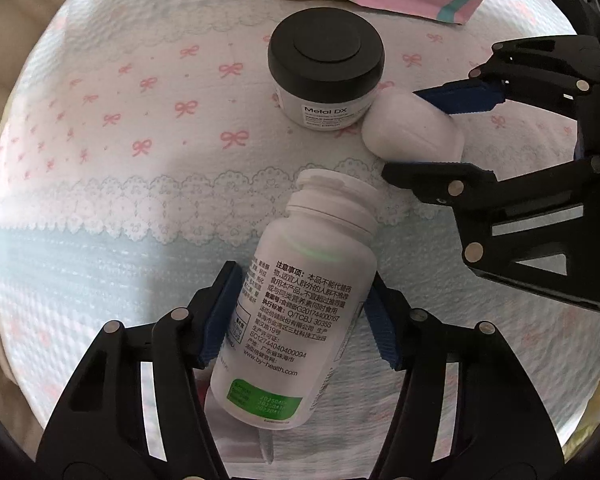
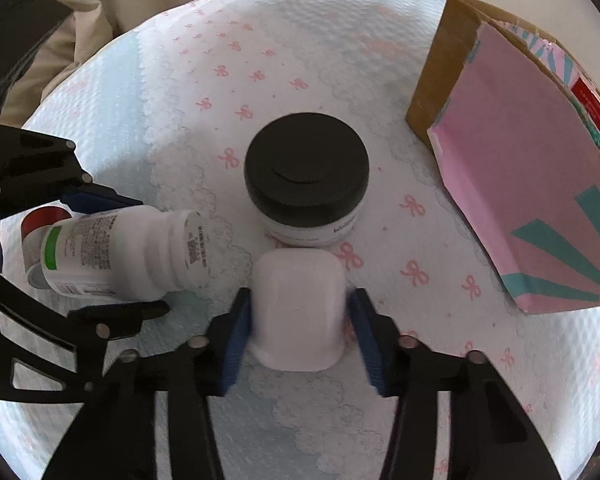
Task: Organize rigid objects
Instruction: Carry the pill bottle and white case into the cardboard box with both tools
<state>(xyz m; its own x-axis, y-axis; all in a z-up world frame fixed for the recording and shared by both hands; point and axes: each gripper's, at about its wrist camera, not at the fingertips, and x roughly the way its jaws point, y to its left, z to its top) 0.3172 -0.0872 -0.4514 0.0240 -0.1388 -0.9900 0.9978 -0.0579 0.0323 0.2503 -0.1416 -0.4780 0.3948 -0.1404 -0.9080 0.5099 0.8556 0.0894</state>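
Left gripper [image 1: 300, 316] pinches white supplement bottle [image 1: 296, 304] mid-body, blue pads on both sides; bottle points cap-first toward 12 o'clock in the left wrist view, tilted; can't tell if its lower side touches the cloth. Right gripper [image 2: 300, 312] clamps small white rounded case [image 2: 298, 312], pads pressed to its sides, case low over the cloth.

Next out: black-lid jar [image 2: 306, 178] upright on bow-print cloth [image 2: 220, 80], just past the case at 12 o'clock in the right wrist view. Case nose looks touching or nearly touching the jar wall, can't tell which. Bottle cap near the case, at 9 o'clock.

Farthest: pink-and-teal cardboard box [image 2: 532, 184] at 2 o'clock, open flap; a red item inside it, unclear what.

Progress judgement: midway. Jar looks placed; bottle and case both in grip, neither released. Left: set both down beside the jar or into the box, destination unclear.
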